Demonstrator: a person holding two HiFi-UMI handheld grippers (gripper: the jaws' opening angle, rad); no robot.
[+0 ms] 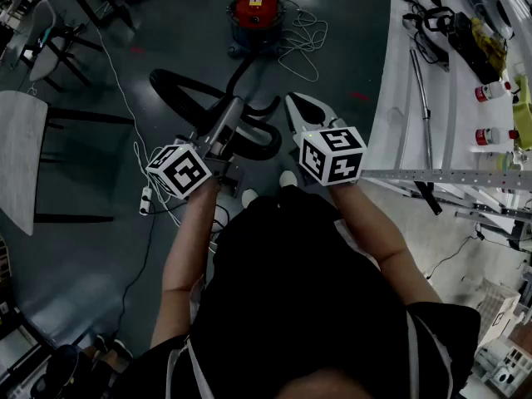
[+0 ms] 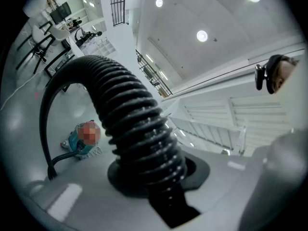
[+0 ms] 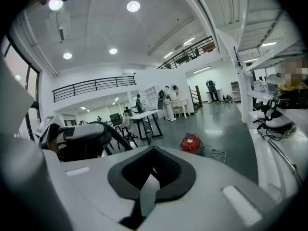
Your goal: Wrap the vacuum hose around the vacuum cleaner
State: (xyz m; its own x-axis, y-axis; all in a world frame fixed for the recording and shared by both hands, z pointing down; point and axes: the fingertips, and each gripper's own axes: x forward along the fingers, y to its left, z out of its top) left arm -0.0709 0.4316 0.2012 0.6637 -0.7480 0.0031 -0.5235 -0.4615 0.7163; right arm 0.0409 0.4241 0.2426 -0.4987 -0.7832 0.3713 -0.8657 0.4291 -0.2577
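**Step in hand: bringing the hose end to the machine**

The left hand-held gripper [image 1: 229,119] is clamped on the vacuum hose [image 2: 130,114]. Its pads press on the ribbed black wall, and the hose arches up out of the jaws before dropping to the floor [image 1: 349,48]. The right hand-held gripper [image 1: 295,105] has its jaws together with nothing between them.

The vacuum cleaner [image 1: 256,8], a red canister, stands on the floor well ahead of us. The hose leaves its front and lies in loose curves between the machine and our position. None of it is wound on the body yet, so we judge the task to be at an early stage. A white power cord [image 1: 303,36] lies in loops just beside the canister.

**Recommended procedure**

1. Keep the left grip firm. The ribs are likely to resist slipping along the hose but may let it roll.
2. Carry the held section toward the canister and let the slack follow, without dragging the machine.
3. Use the free right hand-held gripper to guide each turn against the body.
4. Keep the hose clear of the power cord, which could be caught up in the coil.

**Pose**

Both forearms reach forward from the torso, side by side. The left hand-held gripper points about level and the right one tips slightly downward.
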